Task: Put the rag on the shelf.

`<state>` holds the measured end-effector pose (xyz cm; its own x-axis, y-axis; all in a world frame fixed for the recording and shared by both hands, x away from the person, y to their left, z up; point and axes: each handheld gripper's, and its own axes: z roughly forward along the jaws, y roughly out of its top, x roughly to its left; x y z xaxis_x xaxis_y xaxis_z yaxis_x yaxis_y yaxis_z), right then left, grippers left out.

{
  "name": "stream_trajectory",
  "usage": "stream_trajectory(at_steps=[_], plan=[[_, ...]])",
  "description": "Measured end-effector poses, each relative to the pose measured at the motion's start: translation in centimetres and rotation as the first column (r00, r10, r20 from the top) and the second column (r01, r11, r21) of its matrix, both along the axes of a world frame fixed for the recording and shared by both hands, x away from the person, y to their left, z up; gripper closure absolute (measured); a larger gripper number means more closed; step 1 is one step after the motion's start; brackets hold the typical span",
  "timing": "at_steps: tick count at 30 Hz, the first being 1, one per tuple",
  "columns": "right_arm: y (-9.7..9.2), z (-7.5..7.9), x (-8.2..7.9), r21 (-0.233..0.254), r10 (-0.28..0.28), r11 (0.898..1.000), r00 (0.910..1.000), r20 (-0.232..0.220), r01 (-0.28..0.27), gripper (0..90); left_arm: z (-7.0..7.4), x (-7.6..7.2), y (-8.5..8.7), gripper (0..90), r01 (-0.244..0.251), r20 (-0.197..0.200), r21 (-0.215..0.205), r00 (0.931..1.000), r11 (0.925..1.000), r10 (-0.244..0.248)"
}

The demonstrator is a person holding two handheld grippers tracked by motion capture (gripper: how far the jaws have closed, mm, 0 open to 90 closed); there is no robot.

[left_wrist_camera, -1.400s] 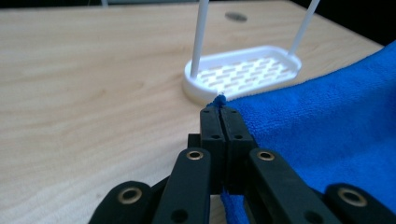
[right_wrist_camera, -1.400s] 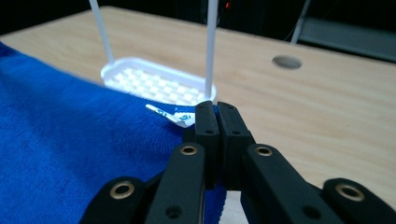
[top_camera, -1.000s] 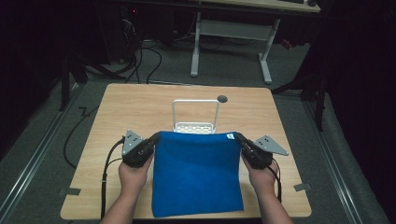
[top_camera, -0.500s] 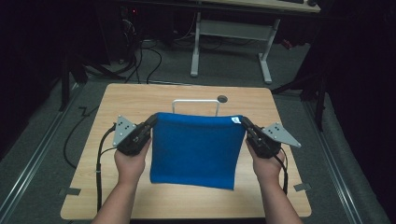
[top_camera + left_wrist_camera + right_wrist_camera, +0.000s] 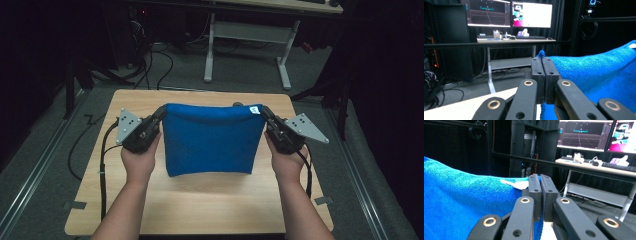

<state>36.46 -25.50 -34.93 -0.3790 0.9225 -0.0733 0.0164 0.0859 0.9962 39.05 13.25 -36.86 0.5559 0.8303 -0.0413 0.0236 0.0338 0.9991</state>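
Observation:
A blue towel (image 5: 210, 140) hangs in the air above the wooden table (image 5: 200, 205), stretched between the two grippers by its top corners. My left gripper (image 5: 161, 111) is shut on the towel's top left corner; in the left gripper view the cloth (image 5: 594, 72) spreads to the right of the closed jaws. My right gripper (image 5: 263, 112) is shut on the top right corner, beside a small white label (image 5: 254, 108). The right gripper view has the towel (image 5: 461, 200) at the left with its label (image 5: 517, 184) by the jaws. The towel's lower edge hangs free over the table's middle.
A white-legged desk (image 5: 250, 35) stands on the floor beyond the table. Cables (image 5: 150, 60) lie on the floor at the back left. Monitors (image 5: 509, 13) and a keyboard sit on that desk in the gripper views. Something small peeks out behind the towel's top edge.
Both grippers have lifted the towel up off the table and forward. It went from lying flat to hanging, and it now hides the white rack at the table's back.

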Motion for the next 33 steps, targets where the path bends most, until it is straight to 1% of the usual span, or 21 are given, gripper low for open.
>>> stream_trajectory(at_steps=[1,4,5,8,11,12,13,15,16,17,18,20,24,25,26,27,28,29,31,32,33], plan=[[0.1,0.6,0.3,-0.002,0.000,1.000,1.0000,0.008,0.000,88.7,0.3,0.2,0.1,89.6,-0.004,0.006,-0.001,1.0000,1.0000,0.004],[0.3,1.2,0.6,-0.005,0.000,1.000,0.9998,0.018,0.000,88.7,0.7,0.7,0.1,89.6,-0.010,0.008,-0.007,0.9999,0.9999,0.010],[0.4,1.7,0.9,-0.001,-0.002,1.000,0.9997,0.025,0.002,88.7,1.1,1.1,0.2,89.7,-0.016,0.012,-0.006,0.9998,0.9999,0.016],[0.5,2.3,1.3,0.001,-0.004,1.000,0.9994,0.034,0.004,88.7,1.4,1.5,0.2,89.6,-0.019,0.015,-0.007,0.9997,0.9998,0.019],[0.6,2.9,1.8,0.002,-0.006,1.000,0.9989,0.046,0.006,88.7,1.9,2.3,0.1,89.6,-0.027,0.021,-0.002,0.9994,0.9996,0.027],[0.7,3.1,2.3,0.004,-0.015,1.000,0.9986,0.051,0.015,88.7,2.0,2.8,0.0,89.7,-0.034,0.023,0.000,0.9992,0.9994,0.034],[0.7,3.1,2.3,0.004,-0.015,1.000,0.9986,0.051,0.015,88.7,2.0,2.8,0.0,89.6,-0.034,0.023,0.000,0.9992,0.9994,0.034],[0.6,3.0,3.4,0.019,-0.024,1.000,0.9988,0.042,0.024,88.7,2.1,3.8,-0.2,89.6,-0.039,0.021,0.001,0.9990,0.9992,0.039],[0.6,3.0,3.4,0.019,-0.024,1.000,0.9988,0.042,0.024,88.7,2.1,3.8,-0.2,89.6,-0.039,0.021,0.001,0.9990,0.9992,0.039],[0.6,2.8,4.2,0.030,-0.031,0.999,0.9992,0.027,0.031,88.7,2.0,4.2,-0.4,89.6,-0.042,0.016,0.004,0.9990,0.9991,0.041],[0.6,2.8,4.2,0.030,-0.031,0.999,0.9992,0.027,0.031,88.7,2.0,4.5,-0.4,89.6,-0.043,0.016,0.003,0.9990,0.9991,0.043],[0.4,2.5,5.1,0.040,-0.042,0.998,0.9990,0.012,0.042,88.7,1.8,5.3,-0.7,89.6,-0.042,-0.002,0.003,0.9991,0.9991,0.042],[0.1,2.2,7.0,0.035,-0.069,0.997,0.9976,-0.013,0.069,88.7,1.5,6.7,-1.5,89.6,-0.054,-0.015,0.033,0.9984,0.9980,0.055],[0.0,2.1,7.8,0.040,-0.082,0.996,0.9964,-0.023,0.083,88.7,1.4,7.0,-1.9,89.6,-0.063,-0.016,0.048,0.9978,0.9968,0.064],[0.0,2.1,7.8,0.040,-0.082,0.996,0.9964,-0.023,0.083,88.7,1.4,7.0,-1.9,89.6,-0.063,-0.016,0.048,0.9978,0.9968,0.064],[-0.1,2.1,8.5,0.033,-0.089,0.995,0.9957,-0.026,0.090,88.7,1.3,7.3,-2.0,89.6,-0.067,-0.020,0.058,0.9975,0.9961,0.068],[-0.1,2.1,8.5,0.033,-0.089,0.995,0.9957,-0.026,0.090,88.7,1.4,7.6,-2.1,89.6,-0.072,-0.024,0.063,0.9970,0.9954,0.073],[-0.1,2.1,8.9,0.031,-0.089,0.995,0.9955,-0.031,0.090,88.6,1.5,7.9,-2.1,89.6,-0.079,-0.024,0.062,0.9965,0.9950,0.080],[0.0,2.2,9.9,-0.001,-0.096,0.995,0.9950,-0.030,0.096,88.6,2.1,8.7,-2.1,89.6,-0.095,-0.016,0.086,0.9952,0.9918,0.097],[0.0,2.2,9.9,-0.001,-0.096,0.995,0.9950,-0.030,0.096,88.6,2.1,8.7,-2.1,89.6,-0.095,-0.016,0.086,0.9952,0.9918,0.097],[0.2,2.3,10.4,-0.021,-0.101,0.995,0.9944,-0.031,0.101,88.6,2.3,9.0,-2.2,89.6,-0.101,-0.010,0.102,0.9947,0.9897,0.103]])
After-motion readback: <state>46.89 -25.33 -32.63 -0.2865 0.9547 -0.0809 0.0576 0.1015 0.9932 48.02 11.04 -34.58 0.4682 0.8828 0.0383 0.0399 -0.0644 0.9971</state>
